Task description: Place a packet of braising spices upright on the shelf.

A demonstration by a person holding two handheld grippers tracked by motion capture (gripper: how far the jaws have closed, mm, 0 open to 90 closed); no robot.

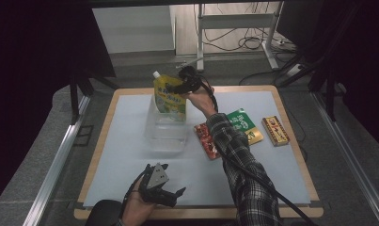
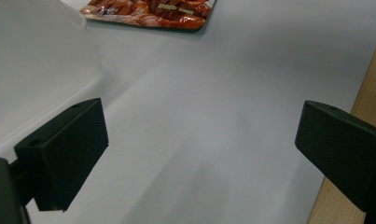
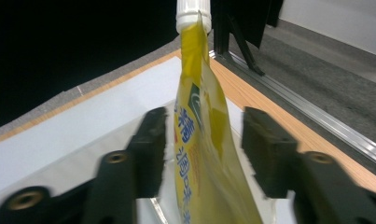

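Yellow pouch [image 3: 199, 154] bottom hidden between right tongs [image 3: 202, 154]

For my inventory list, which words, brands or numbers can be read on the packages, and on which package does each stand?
Yellow spouted pouch: Chinese print; only "精" reads clearly, the rest is blurred.
Green packet: large white lettering, too small to read.
Red snack packet: pale lettering, blurred.
Brown-and-gold box: print too small.

The table [image 1: 130, 155] is evenly lit from above against a dark surround, soft shadows are cast under the left gripper's jaws, and the right gripper [image 3: 202, 149] and the yellow pouch [image 3: 199, 135] are seen slightly blurred, with the background left black.
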